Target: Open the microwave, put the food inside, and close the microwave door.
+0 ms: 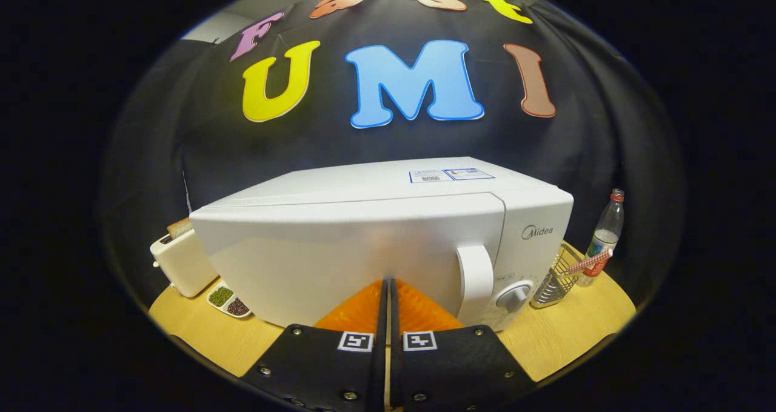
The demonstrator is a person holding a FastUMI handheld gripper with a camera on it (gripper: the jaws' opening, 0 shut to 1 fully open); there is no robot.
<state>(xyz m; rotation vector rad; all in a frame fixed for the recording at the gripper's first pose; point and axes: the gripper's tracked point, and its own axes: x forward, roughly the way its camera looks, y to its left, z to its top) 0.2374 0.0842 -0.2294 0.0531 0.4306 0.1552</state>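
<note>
Black cloth backs a round wooden table (564,333). At its left edge stands a cream toaster (182,260) with bread (179,227) in its slot, and just beside it lies a small two-part dish (229,300) of green and dark grains. White microwave (376,242) occupies the middle, door shut, handle (476,279) and knob (514,295) toward its right. Directly before the door, the gripper (388,288) has its fingers pressed together, tips at the door panel, holding nothing. Farther right stand a wire rack (555,282) and a clear bottle (606,233).

Black cloth wall (151,157) (draped), wooden table (206,333)
</note>
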